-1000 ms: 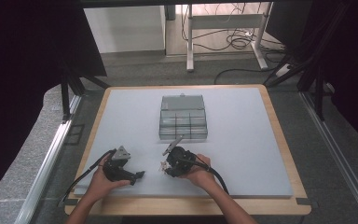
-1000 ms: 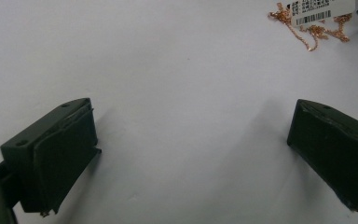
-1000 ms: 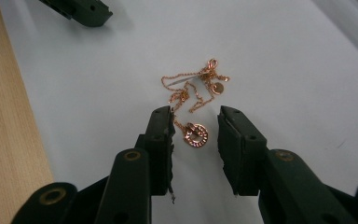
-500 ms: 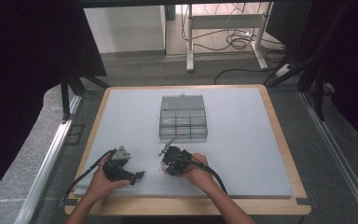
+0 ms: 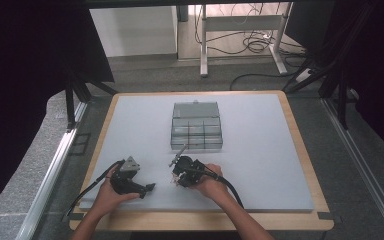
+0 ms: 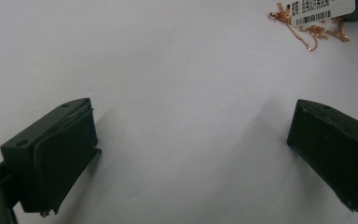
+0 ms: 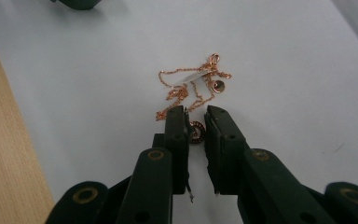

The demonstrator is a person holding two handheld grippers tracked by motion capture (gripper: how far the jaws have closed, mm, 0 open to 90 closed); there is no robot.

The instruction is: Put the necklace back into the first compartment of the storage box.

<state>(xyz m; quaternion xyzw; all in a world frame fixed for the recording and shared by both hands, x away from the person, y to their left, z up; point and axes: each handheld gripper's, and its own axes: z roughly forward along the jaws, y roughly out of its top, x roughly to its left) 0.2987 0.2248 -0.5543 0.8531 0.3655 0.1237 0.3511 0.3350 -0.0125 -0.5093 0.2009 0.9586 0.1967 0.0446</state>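
Two grippers work near the front edge of the surface (image 5: 260,150). Our right gripper (image 7: 196,122) has its jaws nearly together around a small ring (image 7: 196,131) of a rose-gold chain (image 7: 186,88), which lies tangled on the surface with a white tag (image 6: 321,10). Our left gripper (image 6: 191,140) rests with jaws wide apart, holding nothing. A clear box (image 5: 196,126) sits mid-surface, beyond the grippers.

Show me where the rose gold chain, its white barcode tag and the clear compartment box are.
Rose gold chain (image 7: 186,86): right gripper view, on the tangled links ahead of the jaws.
White barcode tag (image 6: 319,10): left gripper view, on the printed label.
Clear compartment box (image 5: 196,128): high view, on its divided middle.
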